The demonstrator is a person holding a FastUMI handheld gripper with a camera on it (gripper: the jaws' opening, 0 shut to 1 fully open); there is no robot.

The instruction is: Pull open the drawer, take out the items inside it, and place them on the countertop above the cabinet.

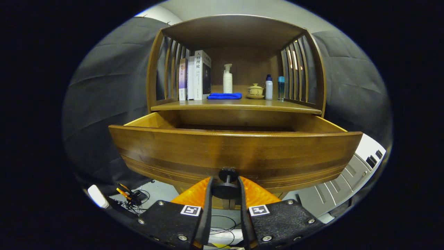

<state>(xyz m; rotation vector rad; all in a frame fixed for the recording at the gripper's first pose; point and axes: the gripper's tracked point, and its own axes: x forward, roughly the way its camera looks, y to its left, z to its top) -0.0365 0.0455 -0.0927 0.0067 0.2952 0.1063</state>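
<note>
1. The gripper (225, 185) sits at the lower middle of the frame, level and pointing straight at the drawer front, its two fingers (207, 194) nearly closed.
2. Both fingers press on the dark round knob (226, 189), one on each side, so the gripper has hold of the knob.
3. The knob stands out from the middle of the lower edge of the drawer (236, 152), which fills the centre of the frame and is pulled well out of the cabinet (236, 69).
4. The drawer's front panel is brown wood with grooves along its lower part; its paler inner side walls show behind the top edge. What lies inside it cannot be seen from this angle.
5. Above the drawer, in the upper middle of the frame, is the desk (236, 105), a wooden surface closed in by slatted sides and a wooden top.
6. On the desk, from left to right: upright books (196, 75), a folded blue cloth (224, 96) with a white pump bottle (227, 79) behind it, a small lidded cup (255, 91) on a saucer, a white bottle (269, 87) with a blue cap, and a teal bottle (281, 87).
7. At the lower left, cables (133, 199) and small tools lie on a pale floor; at the lower right stands a grey unit (343, 184).
</note>
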